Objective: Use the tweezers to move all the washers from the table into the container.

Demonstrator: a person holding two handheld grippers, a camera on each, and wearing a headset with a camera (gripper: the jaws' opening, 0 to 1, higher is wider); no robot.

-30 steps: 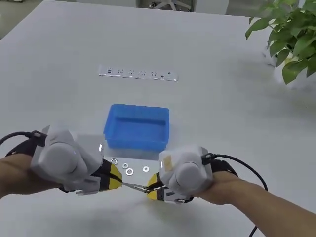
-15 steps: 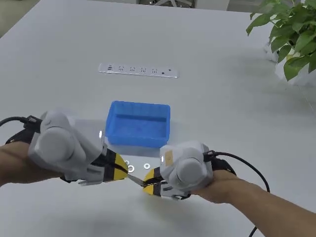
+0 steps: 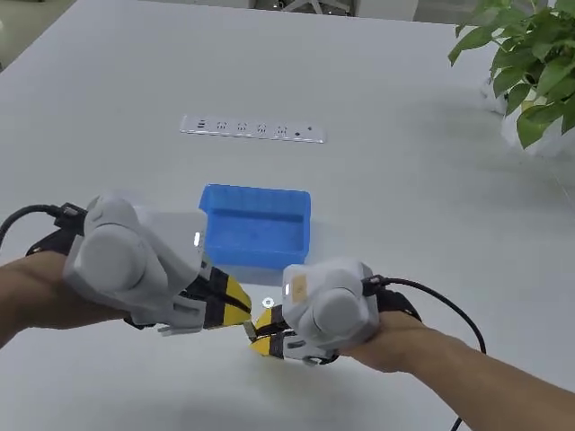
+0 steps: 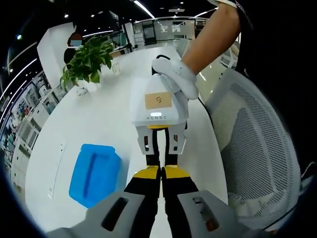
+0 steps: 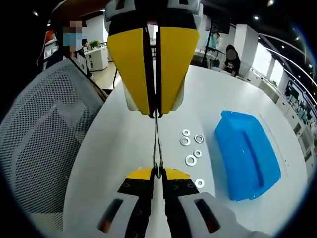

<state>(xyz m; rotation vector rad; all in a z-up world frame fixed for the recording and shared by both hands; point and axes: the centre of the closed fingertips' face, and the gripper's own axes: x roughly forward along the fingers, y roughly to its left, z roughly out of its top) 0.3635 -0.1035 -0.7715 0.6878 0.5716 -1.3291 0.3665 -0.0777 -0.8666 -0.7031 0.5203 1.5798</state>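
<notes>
Fingers [image 5: 141, 174] of our left gripper [image 5: 154, 113] and right gripper [image 5: 157, 173] are both pinched shut on the tweezers [image 5: 157, 141], with washers [image 5: 191, 159] just beside them.

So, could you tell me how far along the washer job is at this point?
Nothing looks done: the blue container shows no washer inside. In hand: the tweezers, clamped by the left tongs and right tongs at opposite ends. Left: six washers lie on the table beside the container.
</notes>
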